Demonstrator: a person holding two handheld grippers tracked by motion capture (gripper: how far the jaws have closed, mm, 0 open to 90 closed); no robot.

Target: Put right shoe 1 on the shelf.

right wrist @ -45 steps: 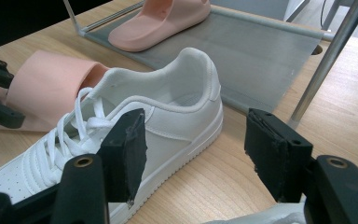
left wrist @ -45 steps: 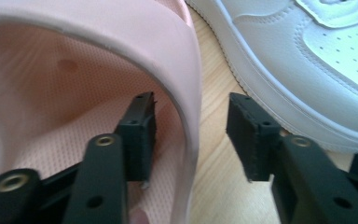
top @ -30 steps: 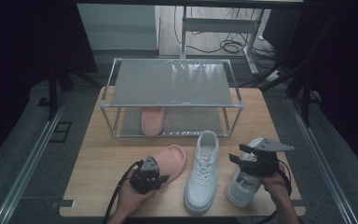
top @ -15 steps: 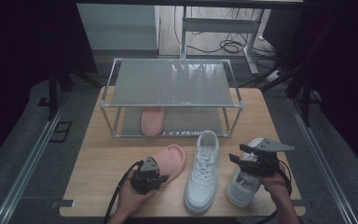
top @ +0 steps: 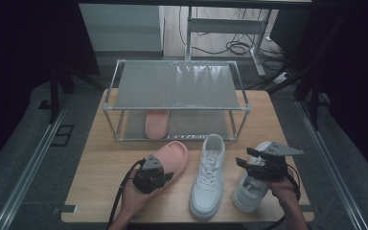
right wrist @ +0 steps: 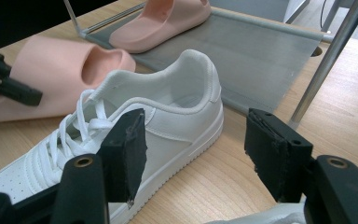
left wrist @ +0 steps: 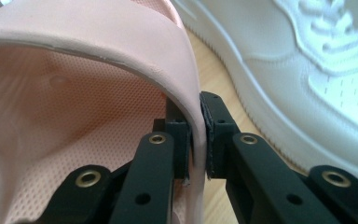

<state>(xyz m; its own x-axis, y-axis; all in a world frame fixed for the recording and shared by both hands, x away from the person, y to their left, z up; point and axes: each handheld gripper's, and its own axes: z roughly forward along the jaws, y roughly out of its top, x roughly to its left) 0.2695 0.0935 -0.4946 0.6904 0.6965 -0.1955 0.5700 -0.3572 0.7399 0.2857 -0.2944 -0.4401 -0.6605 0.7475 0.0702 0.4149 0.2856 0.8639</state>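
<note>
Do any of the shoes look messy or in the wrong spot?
Nothing looks broken or spilled. One pink slipper sits on the rack's lower shelf, but its partner is out on the table, pinched by the left gripper. The two white sneakers lie on the table, toes toward the person.

A wooden table [top: 100,163] lies under the left gripper [top: 165,168] and the right gripper [top: 244,158]. Far ahead of both, black cables [top: 230,48] trail over the floor beneath a white metal frame [top: 225,25]. A floor rail [top: 34,167] runs well left of the left gripper.
</note>
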